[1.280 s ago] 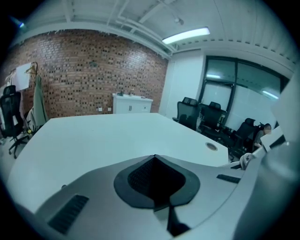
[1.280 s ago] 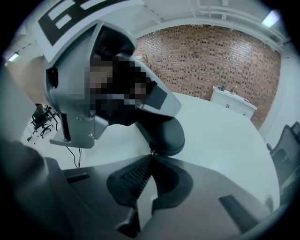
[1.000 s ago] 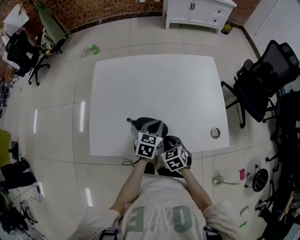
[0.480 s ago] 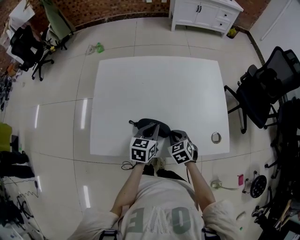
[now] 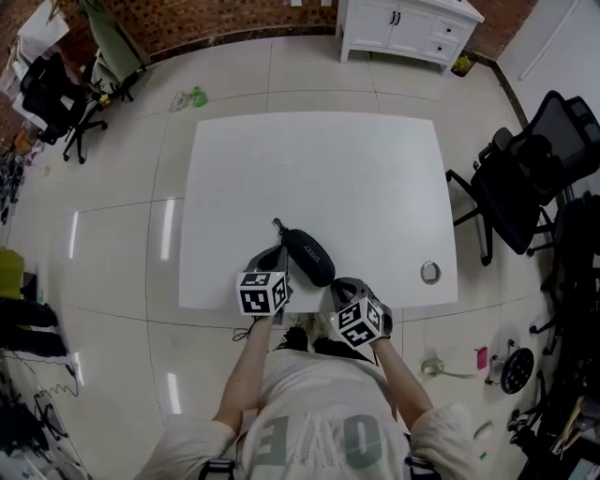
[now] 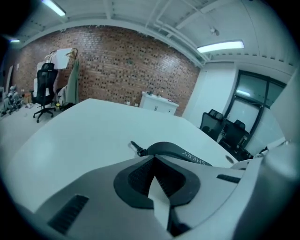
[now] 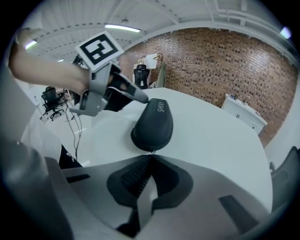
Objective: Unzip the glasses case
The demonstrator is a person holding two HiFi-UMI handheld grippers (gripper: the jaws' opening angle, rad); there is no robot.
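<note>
The black glasses case (image 5: 309,256) lies zipped shut on the white table (image 5: 356,178), close to the near edge and set on a diagonal. Its far end points up and to the left in the head view. A short black tab (image 5: 277,225) sticks out from that far end, and white lettering runs along the lid.

The left gripper (image 6: 153,157) has its 2 jaws together with nothing between them. The tips are just short of the case's side, and in the right gripper view its dark tips lie against the case's far left flank. The person's hand (image 7: 51,70) holds it from behind, under the marker cube (image 5: 262,292).

The right gripper (image 7: 151,155) also has its 2 jaws closed tip to tip. The tips meet right at the rounded near end of the case. A tiny bright speck sits at that meeting point. I cannot tell whether it is the zipper pull or whether the tips pinch it.

A small ring (image 5: 430,271) rests alone near the table's right front corner, well apart from the case. A black office chair (image 5: 525,178) stands beside the table's right edge, and a white cabinet (image 5: 408,26) stands against the brick wall (image 6: 131,61) beyond.
</note>
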